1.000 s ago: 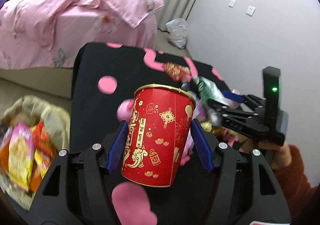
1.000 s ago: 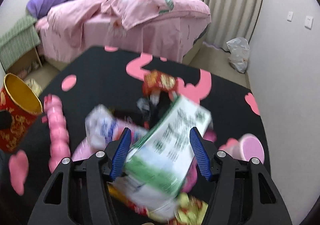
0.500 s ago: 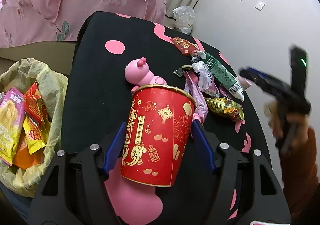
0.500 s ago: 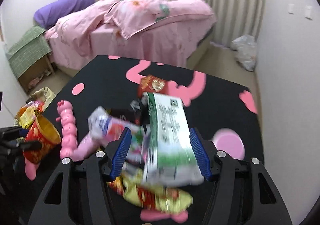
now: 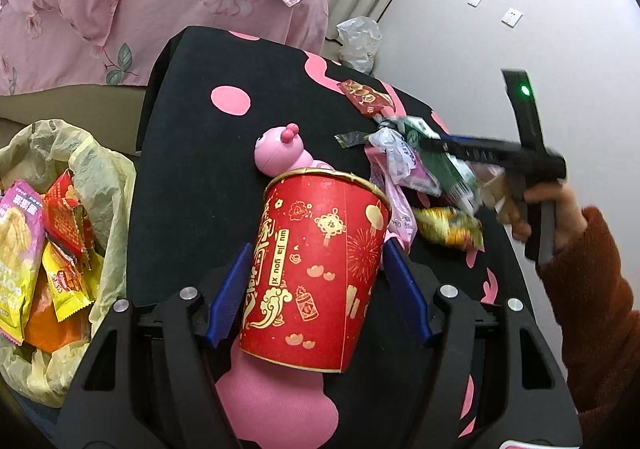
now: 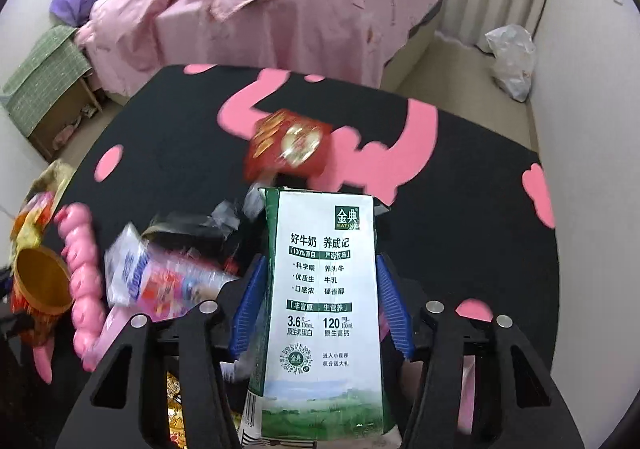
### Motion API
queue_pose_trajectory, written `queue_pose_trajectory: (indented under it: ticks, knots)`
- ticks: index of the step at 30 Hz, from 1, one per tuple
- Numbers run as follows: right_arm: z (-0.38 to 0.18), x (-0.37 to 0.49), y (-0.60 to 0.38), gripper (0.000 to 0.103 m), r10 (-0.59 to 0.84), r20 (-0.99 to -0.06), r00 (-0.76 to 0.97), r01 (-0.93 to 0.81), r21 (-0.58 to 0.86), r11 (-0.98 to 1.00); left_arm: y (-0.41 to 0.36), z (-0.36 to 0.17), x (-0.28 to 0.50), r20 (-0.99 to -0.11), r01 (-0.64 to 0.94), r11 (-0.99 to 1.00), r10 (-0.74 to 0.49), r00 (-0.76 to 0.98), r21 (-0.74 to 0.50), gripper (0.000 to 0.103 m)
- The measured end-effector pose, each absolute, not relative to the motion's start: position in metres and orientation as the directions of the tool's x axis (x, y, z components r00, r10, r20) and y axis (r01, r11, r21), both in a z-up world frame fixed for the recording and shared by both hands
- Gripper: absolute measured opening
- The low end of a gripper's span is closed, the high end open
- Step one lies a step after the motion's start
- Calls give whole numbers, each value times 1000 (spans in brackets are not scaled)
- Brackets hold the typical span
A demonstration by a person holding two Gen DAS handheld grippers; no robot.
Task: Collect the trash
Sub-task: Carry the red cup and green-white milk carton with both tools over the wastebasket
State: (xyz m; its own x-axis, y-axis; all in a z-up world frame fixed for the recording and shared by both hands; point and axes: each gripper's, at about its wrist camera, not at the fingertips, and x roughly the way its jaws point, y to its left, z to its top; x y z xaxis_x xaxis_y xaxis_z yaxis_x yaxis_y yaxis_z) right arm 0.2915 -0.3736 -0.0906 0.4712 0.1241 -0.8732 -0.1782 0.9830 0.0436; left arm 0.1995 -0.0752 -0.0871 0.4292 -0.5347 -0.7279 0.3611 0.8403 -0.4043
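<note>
My left gripper [image 5: 316, 281] is shut on a red paper cup with gold print [image 5: 312, 269] and holds it upright above the black table [image 5: 192, 153]. My right gripper [image 6: 318, 297] is shut on a green and white milk carton [image 6: 324, 301]; it also shows in the left wrist view [image 5: 440, 165] over a pile of wrappers [image 5: 400, 165]. A yellowish trash bag [image 5: 100, 185] full of snack packets hangs at the table's left edge. A red packet [image 6: 288, 145] lies further back on the table. The red cup shows at the left in the right wrist view [image 6: 40, 285].
A pink caterpillar toy [image 5: 280, 153] lies on the table behind the cup. A gold wrapper [image 5: 448, 225] lies at the right. A bed with pink covers [image 5: 160, 1] stands beyond the table. A white plastic bag [image 5: 360, 41] sits on the floor by the wall.
The right gripper has come down to the wrapper pile with the milk carton, which now stands straight between its fingers. The left gripper still holds the red cup near the bag.
</note>
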Motion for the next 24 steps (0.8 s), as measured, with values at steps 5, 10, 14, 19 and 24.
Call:
queue_pose_trajectory:
  ticks: [5,10,14,19,24]
  knots:
    - [-89,252,-367,51,160,-852,498,-222,53,974,-76,-87,198,-726,367,837,-540,426,-406,63]
    - [-69,220,-374,51,148,-796,587,-182,49,982,-83,-85,197,-733,395,828,-545,406,-398,64]
    - [-46,195,-377,51,142,-736,661,-154,53,987,-91,-78,195,-746,432,824,-537,393,-366,66]
    - [-27,163,-373,51,77,-668,740,-121,-20,992,-102,-74,197,-769,466,820,-523,369,-334,73]
    - [-24,138,-371,51,71,-642,763,-102,-11,995,-113,-77,212,-802,461,839,-474,362,-288,68]
